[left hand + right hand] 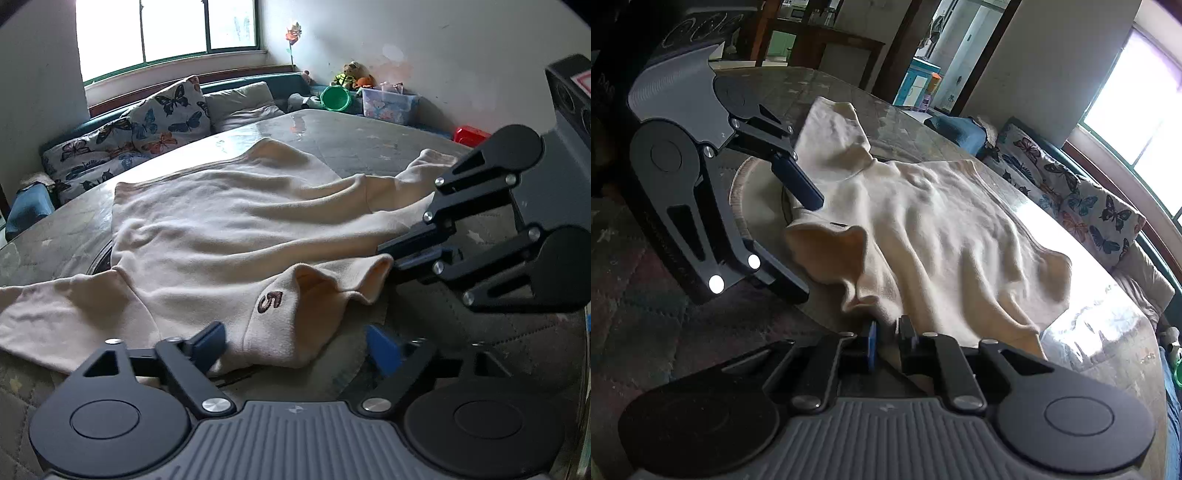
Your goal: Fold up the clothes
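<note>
Right gripper (886,341) clenched on collar edge of cream sweatshirt (229,229); left gripper (295,345) spread wide around collar fold. Sweatshirt spread across glass-topped table (369,144), butterfly cushions (162,114) beyond, under window (166,29).

One sweatshirt (229,229), two tongs (295,350) (886,341)

Black linkages, silver screws, blue pads (210,341), grey ribbed housings.

Cream sweater (229,229) (brown "5")
</note>
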`<state>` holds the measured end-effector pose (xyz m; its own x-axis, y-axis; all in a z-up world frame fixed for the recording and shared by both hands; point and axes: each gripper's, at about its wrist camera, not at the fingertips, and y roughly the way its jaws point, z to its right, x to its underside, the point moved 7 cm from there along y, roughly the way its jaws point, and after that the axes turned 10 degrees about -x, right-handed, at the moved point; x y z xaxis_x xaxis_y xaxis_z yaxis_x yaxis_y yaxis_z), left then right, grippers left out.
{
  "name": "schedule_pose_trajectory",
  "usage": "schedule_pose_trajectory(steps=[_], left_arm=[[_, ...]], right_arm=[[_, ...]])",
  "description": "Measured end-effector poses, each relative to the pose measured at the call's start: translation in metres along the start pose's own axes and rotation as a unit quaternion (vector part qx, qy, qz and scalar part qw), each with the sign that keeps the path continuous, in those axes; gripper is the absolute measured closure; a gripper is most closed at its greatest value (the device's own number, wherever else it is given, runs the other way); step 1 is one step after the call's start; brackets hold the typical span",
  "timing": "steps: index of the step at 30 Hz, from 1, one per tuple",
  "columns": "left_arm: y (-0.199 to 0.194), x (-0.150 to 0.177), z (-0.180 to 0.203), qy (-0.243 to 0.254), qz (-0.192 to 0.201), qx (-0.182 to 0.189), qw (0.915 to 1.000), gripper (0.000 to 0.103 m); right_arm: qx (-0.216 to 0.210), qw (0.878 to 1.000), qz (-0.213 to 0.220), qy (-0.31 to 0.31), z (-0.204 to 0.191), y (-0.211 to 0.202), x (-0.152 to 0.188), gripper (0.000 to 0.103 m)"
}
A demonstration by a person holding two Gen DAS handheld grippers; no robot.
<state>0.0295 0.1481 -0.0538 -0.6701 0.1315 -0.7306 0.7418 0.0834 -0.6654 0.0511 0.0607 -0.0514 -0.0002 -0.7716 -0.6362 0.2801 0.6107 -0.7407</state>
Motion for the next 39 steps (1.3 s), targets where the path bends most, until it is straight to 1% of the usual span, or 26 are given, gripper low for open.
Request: schedule_pose_trajectory(steps=[2,6,9,12,14,16,20,21,23,26,27,30,33,36,39], left_arm=[[-0.002,0.001,0.002,0.002,0.001,0.001,1.0000,0.000],[-0.006,0.001,0.006,0.006,0.005,0.004,1.0000,0.000],[-0.007,0.003,0.006,-0.005,0.005,0.011,0.9999,0.000],[-0.006,0.005,0.002,-0.021,-0.004,0.002,0.9998,0.000],[-0.005,0.007,-0.004,-0.041,-0.013,-0.002,0.9991,0.000],[-0.004,0.010,-0.010,-0.070,-0.023,0.000,0.9973,0.000],[-0.007,0.011,-0.027,-0.142,-0.034,0.005,0.9892,0.000],[-0.007,0.011,-0.030,-0.153,-0.039,0.004,0.9874,0.000],[-0.008,0.010,-0.033,-0.169,-0.044,0.018,0.9844,0.000],[-0.010,0.007,-0.035,-0.179,-0.037,0.021,0.9829,0.000],[-0.009,0.006,-0.036,-0.174,-0.038,0.008,0.9840,0.000],[-0.007,0.007,-0.036,-0.153,-0.041,-0.045,0.9864,0.000],[-0.008,0.010,-0.043,-0.161,-0.036,-0.082,0.9828,0.000],[-0.008,0.014,-0.054,-0.183,-0.035,-0.098,0.9775,0.000],[-0.012,0.018,-0.063,-0.204,-0.021,-0.097,0.9738,0.000]], right_arm=[[-0.002,1.000,0.003,0.004,0.000,0.000,0.000,0.087],[-0.004,1.000,0.006,0.012,0.001,0.001,-0.001,0.087],[-0.005,1.000,0.009,0.016,0.003,0.000,-0.001,0.087],[-0.010,1.000,0.008,0.019,0.002,0.002,0.000,0.087],[-0.012,1.000,0.009,0.020,0.001,0.001,0.000,0.087],[-0.013,1.000,0.009,0.021,-0.001,0.001,0.000,0.091],[-0.013,1.000,0.008,0.021,-0.001,0.001,-0.001,0.092],[-0.012,1.000,0.007,0.020,-0.001,0.001,-0.001,0.092],[-0.011,1.000,0.007,0.020,-0.002,0.002,-0.001,0.092],[-0.009,1.000,0.007,0.021,-0.002,0.002,-0.001,0.092],[-0.009,1.000,0.007,0.021,-0.002,0.002,-0.001,0.092],[-0.008,1.000,0.008,0.024,-0.003,0.002,0.000,0.091],[-0.009,1.000,0.009,0.026,-0.003,0.002,0.000,0.091],[-0.009,1.000,0.010,0.027,-0.002,0.001,0.001,0.091],[-0.010,1.000,0.010,0.025,0.004,-0.001,0.004,0.091]])
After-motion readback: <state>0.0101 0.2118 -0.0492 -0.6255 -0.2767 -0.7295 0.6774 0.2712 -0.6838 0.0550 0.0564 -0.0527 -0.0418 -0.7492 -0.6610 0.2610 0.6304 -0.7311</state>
